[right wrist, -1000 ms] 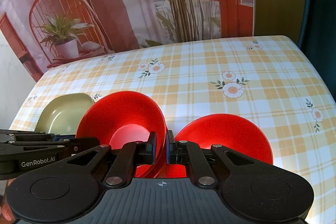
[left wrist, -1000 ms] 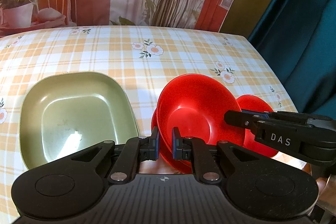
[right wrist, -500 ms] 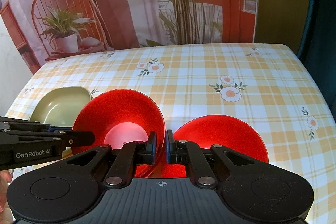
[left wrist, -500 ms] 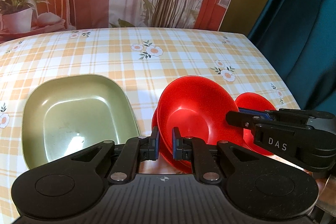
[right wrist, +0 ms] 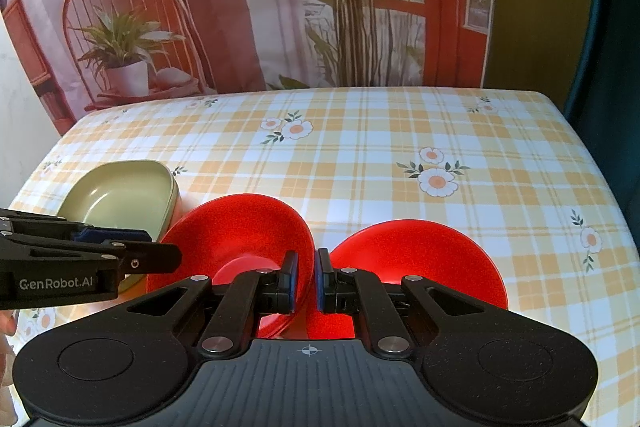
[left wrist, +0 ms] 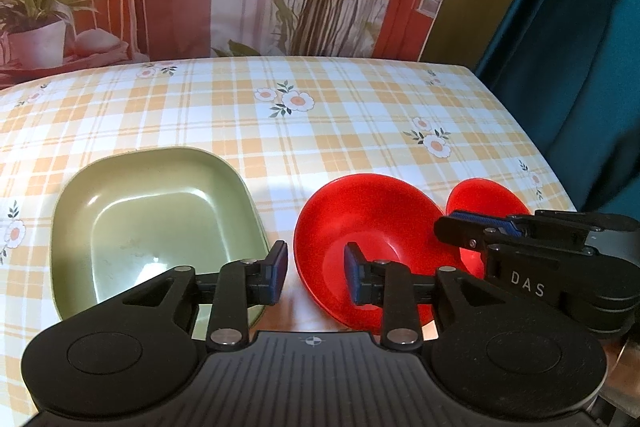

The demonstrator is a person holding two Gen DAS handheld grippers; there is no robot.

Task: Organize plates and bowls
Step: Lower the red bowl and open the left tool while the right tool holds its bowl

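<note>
Red bowl (right wrist: 240, 227) base hidden behind right gripper (right wrist: 307, 281).

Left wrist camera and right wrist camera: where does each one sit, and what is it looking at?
Left wrist view: sits on the left gripper, tilted down at the table, the green dish and the red bowl. Its jaws have just been opening, loose around the bowl's rim.
Right wrist view: sits on the right gripper, tilted down at that bowl and a second red bowl. Its jaws are shut on the first bowl's rim.
Shared: table, dish, both bowls, and each camera sees the other gripper.
</note>
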